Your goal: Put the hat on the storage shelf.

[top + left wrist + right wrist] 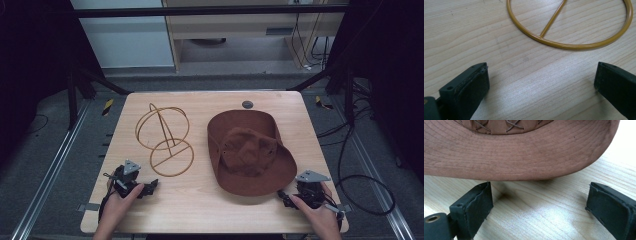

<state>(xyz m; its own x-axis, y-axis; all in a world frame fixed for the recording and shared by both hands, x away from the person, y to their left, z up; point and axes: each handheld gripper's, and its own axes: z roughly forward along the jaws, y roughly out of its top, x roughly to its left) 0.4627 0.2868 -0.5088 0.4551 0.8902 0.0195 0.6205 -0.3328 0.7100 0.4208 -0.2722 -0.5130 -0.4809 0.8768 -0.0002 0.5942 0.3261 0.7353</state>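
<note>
Flanking hat (pixel 250 150) and wire stand (pixel 165 140), grippers near table's front edge (pixel 210 225)

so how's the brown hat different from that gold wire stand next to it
The hat is soft brown fabric, solid and slumped flat; the wire stand is thin gold metal, open rings you can see through. The hat lies low with a dented crown; the stand rises upright from its round base. Both sit untouched on the wooden table.

one brown hat (pixel 250 150), one wire stand (pixel 165 140), two tools
</note>
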